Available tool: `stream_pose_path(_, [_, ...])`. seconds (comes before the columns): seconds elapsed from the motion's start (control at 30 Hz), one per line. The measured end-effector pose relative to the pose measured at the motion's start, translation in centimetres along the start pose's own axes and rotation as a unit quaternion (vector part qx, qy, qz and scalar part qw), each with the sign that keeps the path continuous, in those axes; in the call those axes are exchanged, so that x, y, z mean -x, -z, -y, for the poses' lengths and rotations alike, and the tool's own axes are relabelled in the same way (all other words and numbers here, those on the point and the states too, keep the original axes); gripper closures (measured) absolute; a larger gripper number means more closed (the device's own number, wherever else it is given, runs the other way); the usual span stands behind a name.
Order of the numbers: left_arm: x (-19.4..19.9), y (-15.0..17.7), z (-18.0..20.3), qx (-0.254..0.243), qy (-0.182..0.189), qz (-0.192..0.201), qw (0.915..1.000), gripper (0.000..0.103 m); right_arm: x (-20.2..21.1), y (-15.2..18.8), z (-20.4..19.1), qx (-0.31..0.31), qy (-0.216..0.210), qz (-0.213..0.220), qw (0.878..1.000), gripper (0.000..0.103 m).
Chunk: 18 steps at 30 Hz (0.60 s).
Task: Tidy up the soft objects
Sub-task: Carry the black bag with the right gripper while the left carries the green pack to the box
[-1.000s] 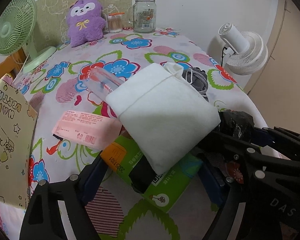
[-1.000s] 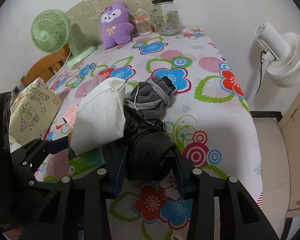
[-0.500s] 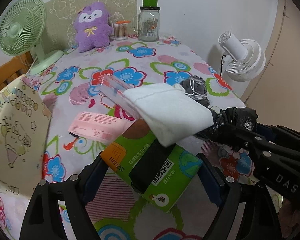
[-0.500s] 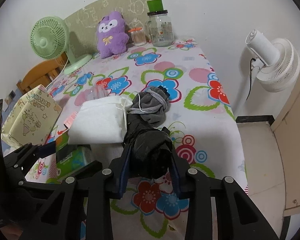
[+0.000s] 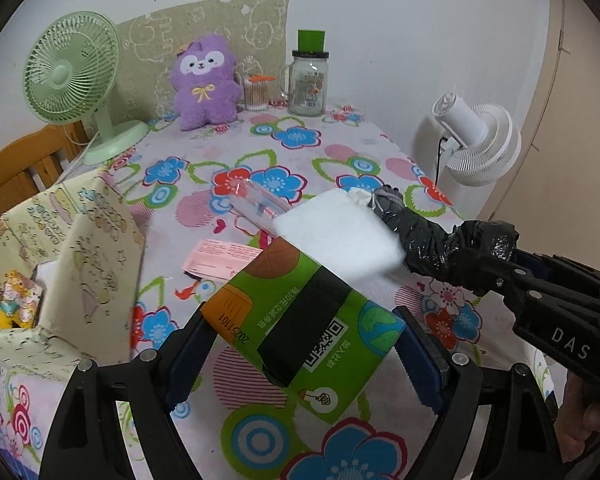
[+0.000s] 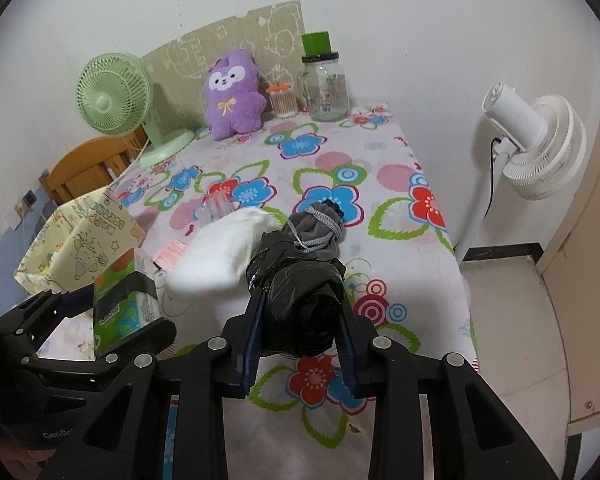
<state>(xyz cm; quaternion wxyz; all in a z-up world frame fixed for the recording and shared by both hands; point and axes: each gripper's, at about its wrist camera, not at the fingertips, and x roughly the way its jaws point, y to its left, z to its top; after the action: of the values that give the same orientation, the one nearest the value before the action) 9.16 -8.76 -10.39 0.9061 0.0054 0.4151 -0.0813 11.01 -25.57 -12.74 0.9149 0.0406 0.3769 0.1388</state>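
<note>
The surface [image 6: 384, 240], covered by a cloth printed with bright flowers, fills both views. A white standing fan [image 6: 540, 140] stands off its right edge, and a green desk fan [image 5: 76, 76] stands on its far left corner beside a wooden chair [image 5: 16, 168]. A cream paper gift bag [image 5: 80, 248] with cartoon drawings sits open at the near left. At the back, against a piece of printed cardboard [image 5: 228, 24], a purple plush toy [image 5: 204, 80] sits upright, with a small jar of cotton swabs [image 5: 256, 92] and a glass mug jar [image 5: 308, 80] with a green lid to its right.

The left gripper [image 5: 300, 344] has its fingers [image 5: 188, 352] set wide, pressing on both ends of a green tissue pack [image 5: 304, 328], which is lifted and tilted above the surface. A white soft pouch [image 5: 340, 240] lies across the pack's far end, blurred at its near corner. The right gripper [image 6: 300, 320] has its jaws closing, its fingers [image 6: 256, 320] pinching a crumpled black plastic bag [image 6: 300, 296] held clear of the surface. A grey drawstring pouch [image 6: 320, 224] shows just beyond the black bag; whether it touches it I cannot tell. A clear plastic packet [image 5: 260, 200] lies behind the white pouch, and a pink slip of paper [image 5: 220, 260] lies flat beside the tissue pack
</note>
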Motion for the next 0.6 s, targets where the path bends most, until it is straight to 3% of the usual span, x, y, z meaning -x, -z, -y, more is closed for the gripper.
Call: stream_pose_path(0.6, [5.1,-0.3,-3.0,0.021,-0.009,0.049,0.9985,0.015,3.4,-1.6,-4.8,0.036,-0.015,0.036,0.999,0.068])
